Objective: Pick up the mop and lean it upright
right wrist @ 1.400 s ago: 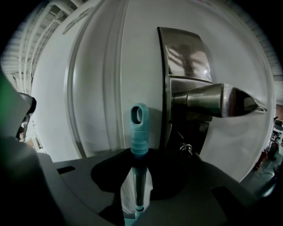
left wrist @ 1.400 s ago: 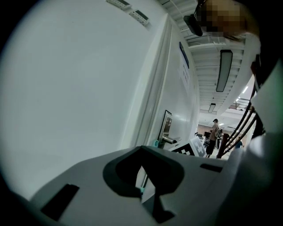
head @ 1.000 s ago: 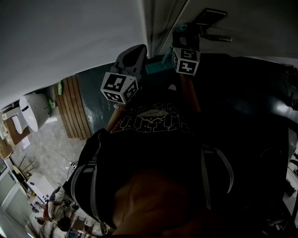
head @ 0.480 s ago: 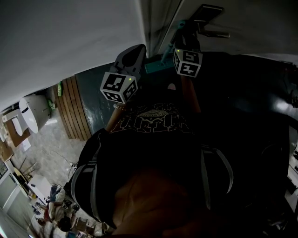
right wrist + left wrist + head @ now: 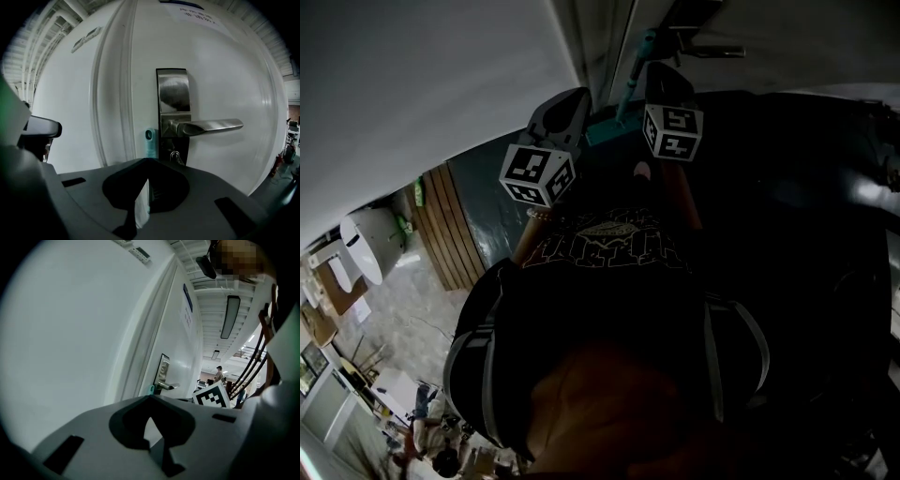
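The mop shows as a thin teal handle point(image 5: 630, 77) that runs up along the door frame. Its teal tip with a hanging hole point(image 5: 150, 140) stands just left of the door's lock plate. My right gripper point(image 5: 664, 80) is raised in front of the door, and its jaws point(image 5: 143, 199) are shut on the teal handle, which passes between them. My left gripper point(image 5: 567, 105) hangs a little lower and to the left, near the white wall. Its jaws point(image 5: 152, 430) look shut, with nothing between them. The mop's head is hidden.
A white door with a steel lever handle point(image 5: 208, 125) and a dark lock plate point(image 5: 173, 96) is straight ahead. A white wall point(image 5: 422, 84) lies to the left. Wooden slats point(image 5: 450, 220) and a white fixture point(image 5: 358, 234) lie on the floor side. A person point(image 5: 218, 373) stands far down the hall.
The right gripper's jaws have closed on the teal handle and it has shifted slightly up and left. More of the handle now shows above it. The left gripper has hardly moved.
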The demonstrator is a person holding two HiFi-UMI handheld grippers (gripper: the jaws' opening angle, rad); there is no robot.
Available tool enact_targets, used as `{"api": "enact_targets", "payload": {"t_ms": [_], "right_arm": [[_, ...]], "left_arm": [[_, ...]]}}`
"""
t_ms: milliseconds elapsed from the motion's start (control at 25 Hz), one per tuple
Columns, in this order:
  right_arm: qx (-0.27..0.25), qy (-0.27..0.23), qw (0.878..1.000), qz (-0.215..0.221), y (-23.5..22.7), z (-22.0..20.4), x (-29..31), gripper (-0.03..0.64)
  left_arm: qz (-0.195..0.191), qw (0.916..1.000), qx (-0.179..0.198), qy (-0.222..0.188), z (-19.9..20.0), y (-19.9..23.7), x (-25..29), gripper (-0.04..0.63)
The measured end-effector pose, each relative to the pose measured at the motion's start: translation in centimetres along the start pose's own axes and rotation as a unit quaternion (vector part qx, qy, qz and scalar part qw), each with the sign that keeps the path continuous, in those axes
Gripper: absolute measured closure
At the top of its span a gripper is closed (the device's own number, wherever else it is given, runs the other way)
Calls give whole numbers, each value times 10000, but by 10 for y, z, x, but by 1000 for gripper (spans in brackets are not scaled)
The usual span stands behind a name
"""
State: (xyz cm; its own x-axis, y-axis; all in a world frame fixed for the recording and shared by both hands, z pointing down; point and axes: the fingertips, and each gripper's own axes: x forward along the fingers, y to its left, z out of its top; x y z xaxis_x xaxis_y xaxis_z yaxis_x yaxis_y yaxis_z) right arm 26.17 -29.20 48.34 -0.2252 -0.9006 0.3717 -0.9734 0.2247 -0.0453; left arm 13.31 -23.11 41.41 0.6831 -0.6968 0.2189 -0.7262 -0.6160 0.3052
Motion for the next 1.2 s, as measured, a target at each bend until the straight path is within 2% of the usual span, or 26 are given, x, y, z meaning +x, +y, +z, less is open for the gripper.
{"api": "enact_targets", "payload": {"t_ms": [720, 1200], "right_arm": [[219, 106, 9997, 44, 11, -7, -92, 598], [300, 84, 9995, 60, 12, -7, -136, 598]], "left_arm": [[-599, 9981, 22, 161, -14, -44, 10, 558], [-1163, 9926, 99, 321, -25, -90, 33, 558]]}}
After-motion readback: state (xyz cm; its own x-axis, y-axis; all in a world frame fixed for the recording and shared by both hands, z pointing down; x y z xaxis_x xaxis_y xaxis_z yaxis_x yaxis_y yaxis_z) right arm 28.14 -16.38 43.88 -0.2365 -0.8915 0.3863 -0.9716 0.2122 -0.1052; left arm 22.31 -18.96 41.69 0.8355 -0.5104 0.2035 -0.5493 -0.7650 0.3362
